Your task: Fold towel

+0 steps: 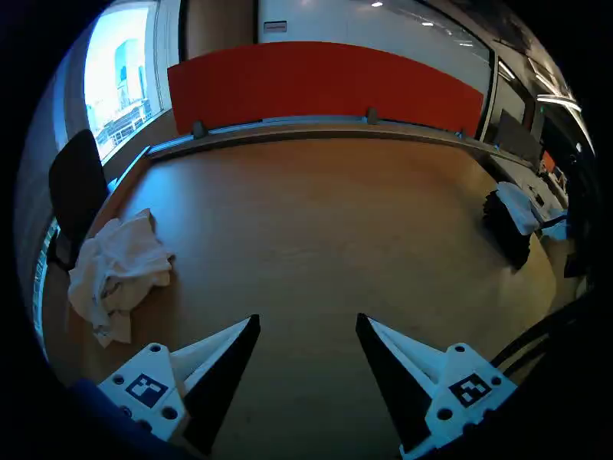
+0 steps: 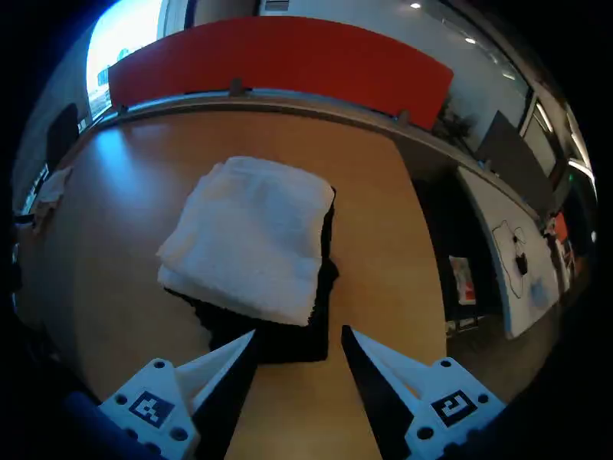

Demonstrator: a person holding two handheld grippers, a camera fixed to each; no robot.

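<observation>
One white towel [image 2: 245,238] sits folded on a black one [image 2: 222,320] (maybe more than one in that dark layer, hard to say) by the table's [image 1: 322,222] right edge; one crumpled towel [image 1: 115,268] waits at the far left, so one fold looks left; left gripper [image 1: 306,331] and right gripper [image 2: 297,331] both gape, empty.

A folded white towel [image 2: 249,238] lay atop a black towel [image 2: 295,330] on the wooden table [image 2: 122,230], just beyond the open right gripper [image 2: 299,341].
</observation>
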